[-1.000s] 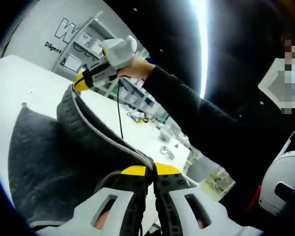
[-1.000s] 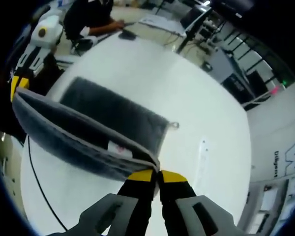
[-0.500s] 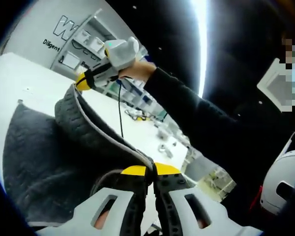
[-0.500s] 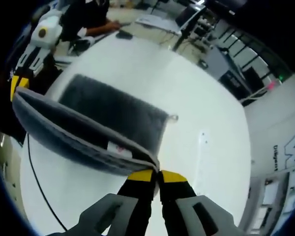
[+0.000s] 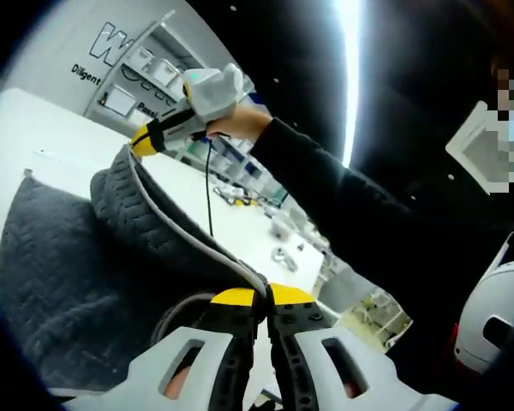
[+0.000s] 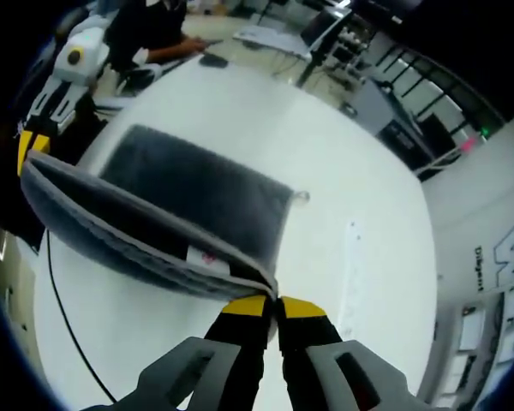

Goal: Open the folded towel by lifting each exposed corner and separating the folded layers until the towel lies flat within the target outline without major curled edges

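Towel, dark grey, hangs over the white table, its near edge clamped between left gripper and right gripper.

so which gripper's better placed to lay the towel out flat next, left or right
Neither clearly: the left gripper and right gripper each pinch a corner of the towel, its edge stretched between them above the table. Probably both lower together.

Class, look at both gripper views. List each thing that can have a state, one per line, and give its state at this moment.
Grey towel: partly unfolded, top layer's edge lifted off the table, lower part lying flat.
Left tool: shut on a corner of the towel's lifted edge.
Right tool: shut on the other corner of that edge.
White table: bears the towel's lower part.
Black cable: lying loose across the table.
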A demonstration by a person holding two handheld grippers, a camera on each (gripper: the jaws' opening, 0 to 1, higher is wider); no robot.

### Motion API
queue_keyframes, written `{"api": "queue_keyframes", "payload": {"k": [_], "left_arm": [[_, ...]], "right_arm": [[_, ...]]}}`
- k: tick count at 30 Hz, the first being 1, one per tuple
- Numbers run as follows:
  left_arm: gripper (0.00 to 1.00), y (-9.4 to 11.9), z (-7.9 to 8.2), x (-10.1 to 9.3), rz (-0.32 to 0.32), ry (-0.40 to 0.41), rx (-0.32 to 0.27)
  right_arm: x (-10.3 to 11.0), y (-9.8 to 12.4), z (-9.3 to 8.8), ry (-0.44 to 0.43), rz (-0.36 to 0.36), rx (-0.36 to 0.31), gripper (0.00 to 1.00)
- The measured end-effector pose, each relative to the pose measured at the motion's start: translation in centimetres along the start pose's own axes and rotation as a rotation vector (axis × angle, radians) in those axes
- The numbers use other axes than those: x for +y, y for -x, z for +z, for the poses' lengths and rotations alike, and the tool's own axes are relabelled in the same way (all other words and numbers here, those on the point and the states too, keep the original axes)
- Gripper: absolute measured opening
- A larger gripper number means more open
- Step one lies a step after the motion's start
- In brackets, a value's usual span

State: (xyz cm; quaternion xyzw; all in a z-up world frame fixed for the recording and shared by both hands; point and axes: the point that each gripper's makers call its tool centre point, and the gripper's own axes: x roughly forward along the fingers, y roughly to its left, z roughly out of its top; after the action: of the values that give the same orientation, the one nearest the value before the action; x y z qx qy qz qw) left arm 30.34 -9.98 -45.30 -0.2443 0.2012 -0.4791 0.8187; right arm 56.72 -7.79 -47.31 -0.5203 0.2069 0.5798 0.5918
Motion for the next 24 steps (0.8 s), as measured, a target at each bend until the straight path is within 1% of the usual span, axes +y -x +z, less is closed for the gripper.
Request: {"api": "queue_keyframes", "payload": {"k": [6, 11, 17, 24], "left_arm": [[0.02, -0.3, -0.3, -0.3, -0.007, 0.001, 0.010], [0.02, -0.7, -0.3, -0.4, -0.014, 0.001, 0.015], [0.02, -1.2, -0.8, -0.7, -0.021, 0.002, 0.027], [0.02, -1.5, -0.9, -0.8, -0.022, -0.002, 0.031]], "right_arm": [[0.7, 0.2, -1.3, -0.015, 0.003, 0.016, 0.00], [0.7, 0.8, -1.7, -0.038, -0.013, 0.011, 0.00], [1.1, 1.0, -2.3, -0.049, -0.024, 0.014, 0.00], [1.4, 1.3, -3.0, -0.069, -0.029, 0.016, 0.00]]}}
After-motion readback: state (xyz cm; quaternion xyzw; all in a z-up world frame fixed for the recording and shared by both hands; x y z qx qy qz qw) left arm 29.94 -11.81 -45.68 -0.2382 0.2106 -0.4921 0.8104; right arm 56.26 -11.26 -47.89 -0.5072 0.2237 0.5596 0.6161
